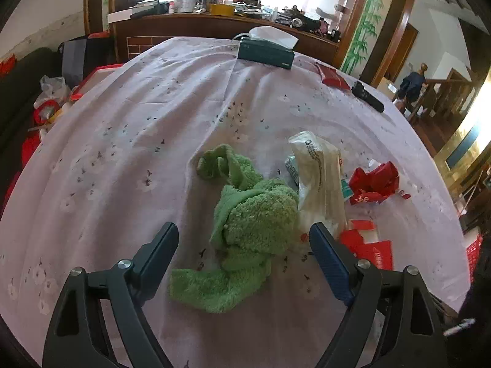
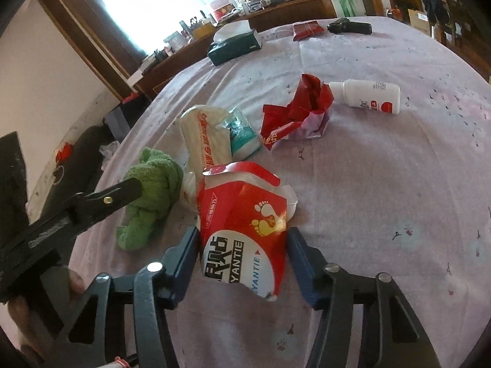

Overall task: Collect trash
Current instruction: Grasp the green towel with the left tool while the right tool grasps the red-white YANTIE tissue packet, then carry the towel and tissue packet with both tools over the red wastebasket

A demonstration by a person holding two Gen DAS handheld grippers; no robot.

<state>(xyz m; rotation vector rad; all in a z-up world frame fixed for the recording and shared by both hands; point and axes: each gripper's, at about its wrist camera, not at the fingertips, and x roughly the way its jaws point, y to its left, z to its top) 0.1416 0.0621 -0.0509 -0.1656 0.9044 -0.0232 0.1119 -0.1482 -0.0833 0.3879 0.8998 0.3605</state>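
My right gripper is shut on a red and white paper packet, squeezing it between both fingers above the table. My left gripper is open over a crumpled green towel; it also shows in the right wrist view beside the towel. A clear plastic wrapper lies right of the towel, with a teal pack under it. A crumpled red wrapper lies further out. The red packet also shows at the left wrist view's right side.
A white bottle lies on the lilac tablecloth. A dark green tissue box, a red pouch and a black device sit at the far edge. A cluttered wooden counter stands behind.
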